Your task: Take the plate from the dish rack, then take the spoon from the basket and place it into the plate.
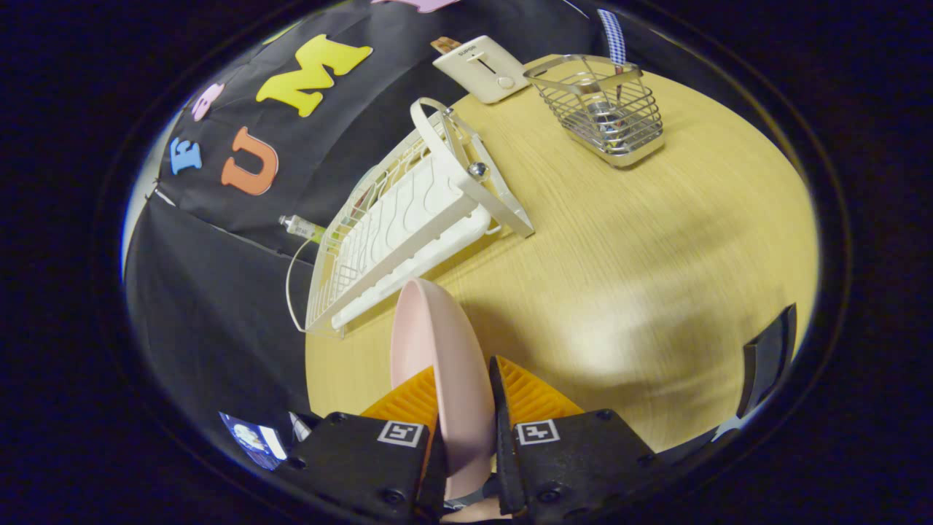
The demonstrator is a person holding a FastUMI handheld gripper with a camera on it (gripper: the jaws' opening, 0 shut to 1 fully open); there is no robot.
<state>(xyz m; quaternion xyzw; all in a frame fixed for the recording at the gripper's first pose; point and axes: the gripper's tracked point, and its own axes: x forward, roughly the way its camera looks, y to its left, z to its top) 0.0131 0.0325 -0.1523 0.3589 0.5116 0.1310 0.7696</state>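
Note:
A pink plate [437, 343] stands on edge between my two orange fingers [528, 394], and my gripper [466, 397] is shut on its rim. The plate hangs over the wooden table [656, 255], just in front of the white dish rack [408, 226], which lies beyond the fingers. Farther off, on the far side of the table, stands a wire basket [605, 109]. A spoon [612, 44] with a blue checked handle sticks up out of it.
A white toaster [481, 67] sits at the table's far edge beside the basket. A tube [302, 228] lies behind the rack against the black cloth wall. A dark object [765, 364] stands at the table's near right edge.

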